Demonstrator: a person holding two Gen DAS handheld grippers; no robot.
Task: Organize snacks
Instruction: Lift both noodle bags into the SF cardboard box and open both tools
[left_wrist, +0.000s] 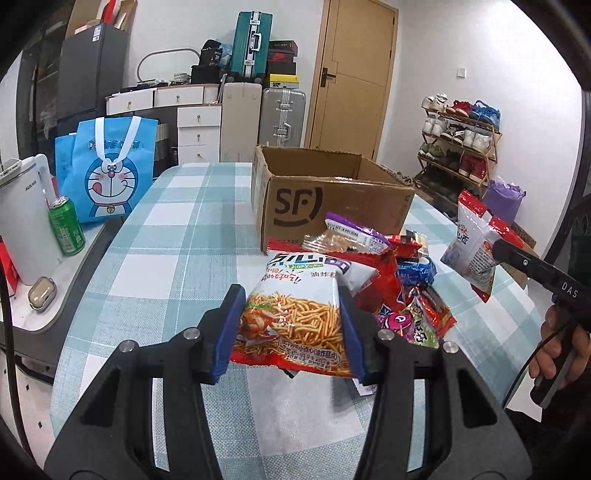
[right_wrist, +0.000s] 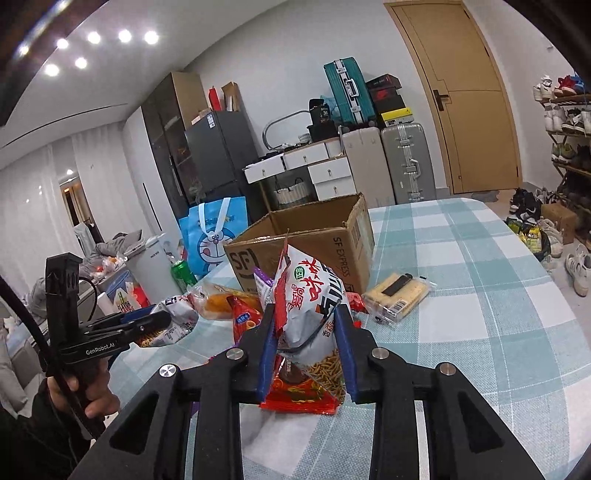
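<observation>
My left gripper (left_wrist: 291, 321) is shut on a white-and-red fried-noodle snack bag (left_wrist: 295, 295), held just above the checked tablecloth (left_wrist: 177, 236). My right gripper (right_wrist: 306, 332) is shut on a second white-and-red snack bag (right_wrist: 314, 295), crumpled between its blue pads and lifted off the table. That bag (left_wrist: 476, 243) also shows at the right of the left wrist view, in the right gripper (left_wrist: 498, 249). A pile of snack packets (left_wrist: 402, 280) lies in front of an open cardboard box (left_wrist: 332, 206). The box (right_wrist: 306, 236) looks empty from here.
A green can (left_wrist: 66, 225), a white appliance (left_wrist: 26, 221) and a blue cartoon bag (left_wrist: 107, 173) stand on a side counter at the left. A yellow packet (right_wrist: 400, 295) lies right of the box. A person's hand (left_wrist: 554, 350) grips the right handle.
</observation>
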